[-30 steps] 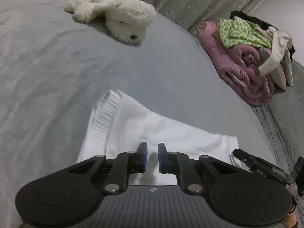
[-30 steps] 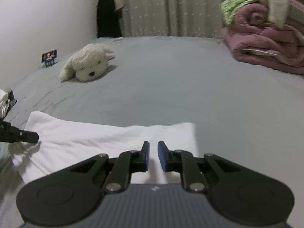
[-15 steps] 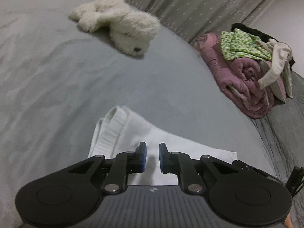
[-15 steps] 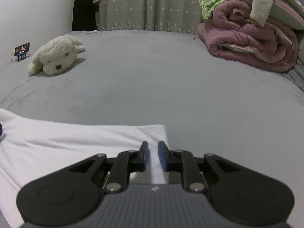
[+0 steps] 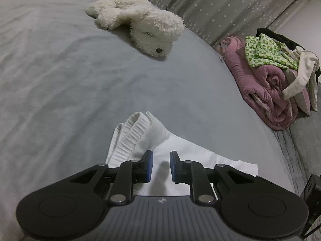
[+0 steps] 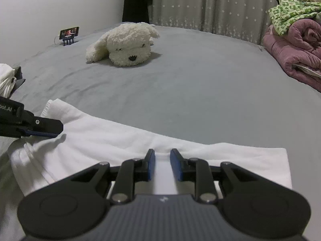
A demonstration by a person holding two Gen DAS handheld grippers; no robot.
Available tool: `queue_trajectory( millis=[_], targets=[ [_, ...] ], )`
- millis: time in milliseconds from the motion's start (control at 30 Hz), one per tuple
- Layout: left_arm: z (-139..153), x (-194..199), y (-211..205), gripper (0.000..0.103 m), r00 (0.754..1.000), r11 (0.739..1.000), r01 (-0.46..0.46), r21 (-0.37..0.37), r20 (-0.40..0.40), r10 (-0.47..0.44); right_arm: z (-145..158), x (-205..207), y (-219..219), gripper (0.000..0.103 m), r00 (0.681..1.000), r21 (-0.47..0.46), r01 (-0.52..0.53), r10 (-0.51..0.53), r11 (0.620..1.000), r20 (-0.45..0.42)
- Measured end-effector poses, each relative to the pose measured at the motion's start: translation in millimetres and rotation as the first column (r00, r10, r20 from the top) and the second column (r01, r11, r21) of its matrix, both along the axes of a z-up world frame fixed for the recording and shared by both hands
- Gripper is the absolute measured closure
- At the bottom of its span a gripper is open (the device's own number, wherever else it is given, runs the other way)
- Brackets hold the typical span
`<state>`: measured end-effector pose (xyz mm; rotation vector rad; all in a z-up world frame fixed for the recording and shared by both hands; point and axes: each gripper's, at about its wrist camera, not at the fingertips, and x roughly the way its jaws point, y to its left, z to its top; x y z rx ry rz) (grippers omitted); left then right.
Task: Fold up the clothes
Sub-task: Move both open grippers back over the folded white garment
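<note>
A white garment (image 5: 180,152) lies folded on the grey bed, its ribbed hem (image 5: 130,138) bunched toward the far left. My left gripper (image 5: 161,160) hovers low over it with the jaws slightly apart; the cloth lies below the gap and the pads do not press it. In the right wrist view the same garment (image 6: 104,140) spreads across the foreground. My right gripper (image 6: 163,160) sits at its far edge with the jaws opening, a small pucker of cloth standing loose between the pads. The left gripper (image 6: 40,128) shows over the cloth's left end.
A cream plush dog (image 6: 124,46) lies further back on the grey bed sheet (image 5: 80,80). A pile of pink blanket and clothes (image 5: 270,84) sits at the right. A phone on a stand (image 6: 69,34) stands by the wall, and a starred curtain (image 6: 210,6) hangs behind.
Both grippers' jaws have widened and let the cloth go. The right gripper has shifted left along the garment's edge, toward its middle. The hem near the left gripper is more bunched.
</note>
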<state>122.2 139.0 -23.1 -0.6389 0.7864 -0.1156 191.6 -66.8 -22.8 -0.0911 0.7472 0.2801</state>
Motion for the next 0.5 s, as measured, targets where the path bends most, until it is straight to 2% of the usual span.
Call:
queue_trajectory(
  millis=[200,367,500],
  targets=[
    [-0.4,-2.6,3.0,0.087,1.000,1.000,-0.014,-0.011,-0.023,0.014,1.1,-35.5,-17.7,0.081,1.000,0.000,-0.010,0.010,1.000,-0.005],
    [0.4,-3.9,0.4,0.087,0.999,1.000,-0.015,0.009,-0.029,0.015,3.1,-76.6,-40.2,0.081,1.000,0.021,0.005,-0.004,1.000,-0.015],
    [2.8,-5.8,-0.7,0.087,1.000,0.999,-0.010,0.035,-0.027,0.011,6.0,-94.0,-51.7,0.081,1.000,0.032,0.016,-0.015,0.999,-0.023]
  ],
)
